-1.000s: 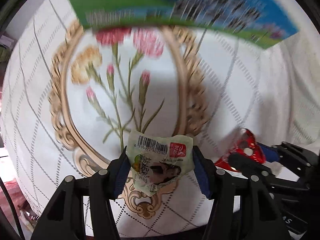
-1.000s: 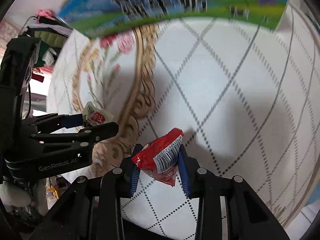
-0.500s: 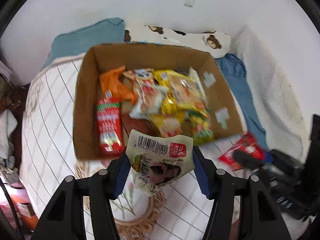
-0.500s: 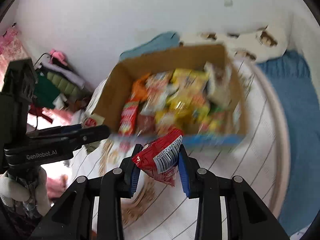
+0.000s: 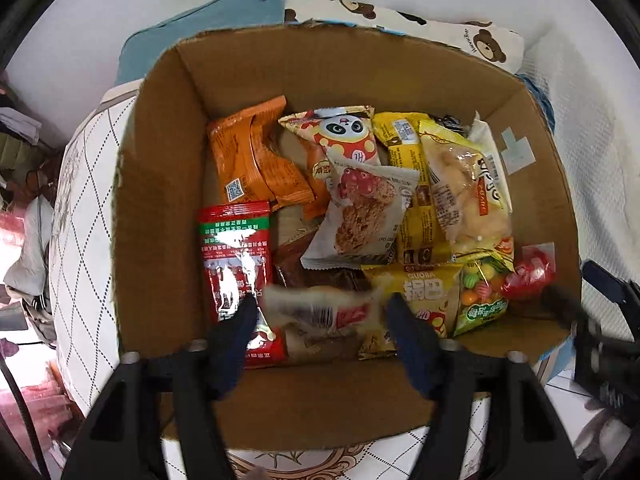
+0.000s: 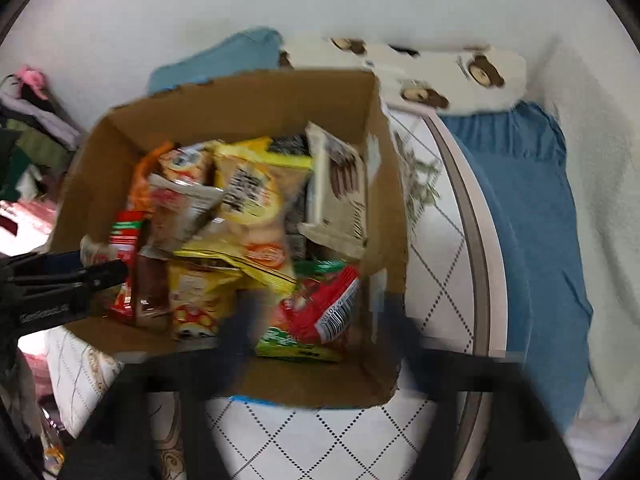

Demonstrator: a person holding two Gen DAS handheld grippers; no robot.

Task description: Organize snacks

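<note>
An open cardboard box (image 5: 160, 200) (image 6: 240, 108) holds several snack packets, among them an orange one (image 5: 256, 164) and a yellow one (image 6: 256, 184). My left gripper (image 5: 322, 332) hangs over the box's near edge with its jaws opening. A blurred pale packet with a barcode (image 5: 320, 312) lies loose between its fingers. My right gripper (image 6: 318, 336) is above the box's near right corner, jaws opening wide. The red packet (image 6: 320, 308) (image 5: 528, 272) is free between them, over the other snacks. Each gripper also appears at the side of the other's view: left gripper (image 6: 86, 264), right gripper (image 5: 584, 294).
The box stands on a white cover with a grey diamond pattern (image 6: 320, 440). Behind it lie a teal cushion (image 5: 208, 24) and a bear-print pillow (image 6: 440, 76). A blue cloth (image 6: 532, 220) lies to the right, and clothes clutter (image 6: 32, 132) sits at the far left.
Both grippers travelled from over the flowered cover to above the box. Their jaws have spread, and the pale packet and the red packet have come loose from the pads.
</note>
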